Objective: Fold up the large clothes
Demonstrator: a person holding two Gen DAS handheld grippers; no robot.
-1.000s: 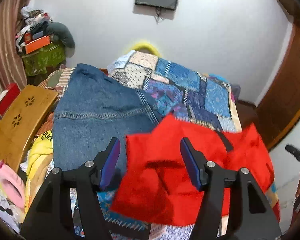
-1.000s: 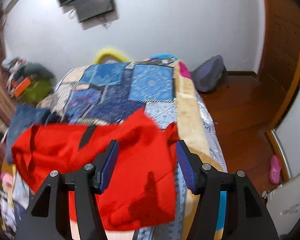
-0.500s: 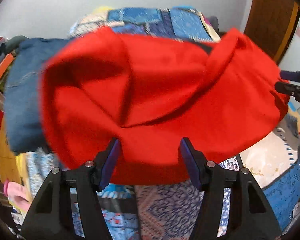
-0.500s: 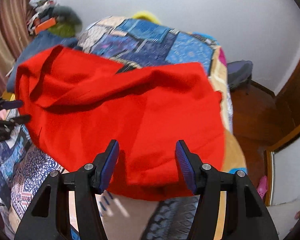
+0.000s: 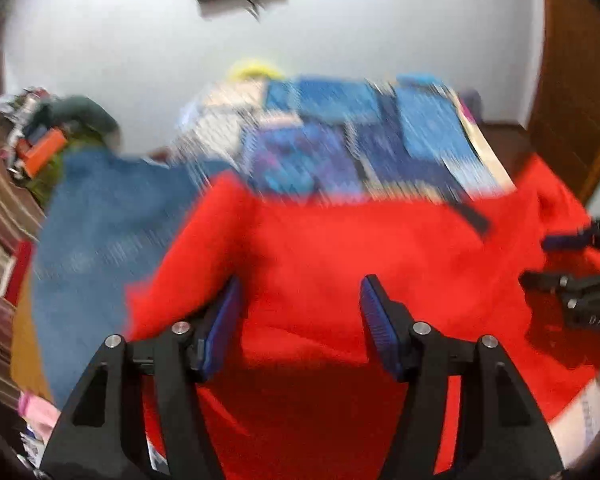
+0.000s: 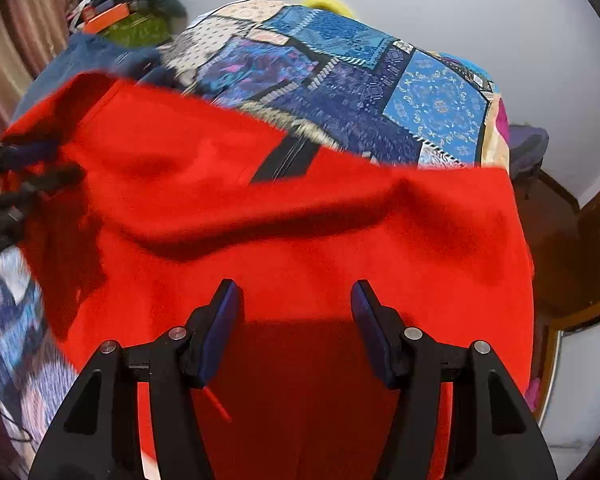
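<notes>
A large red garment lies spread across the near end of the bed, with a black strip near its far edge. It also fills the right wrist view. My left gripper is open just above the red cloth, nothing between its blue pads. My right gripper is open above the cloth too. The right gripper shows at the right edge of the left wrist view, and the left gripper shows at the left edge of the right wrist view. The left wrist view is motion blurred.
A blue patchwork quilt covers the bed. Blue denim clothing lies left of the red garment. Clutter with an orange box stands at the far left by a curtain. A wooden floor and door are on the right.
Both grippers have come close over the red garment, which has been spread wider across the bed. The left camera has tilted up again and is still moving. Both grippers stay open.
</notes>
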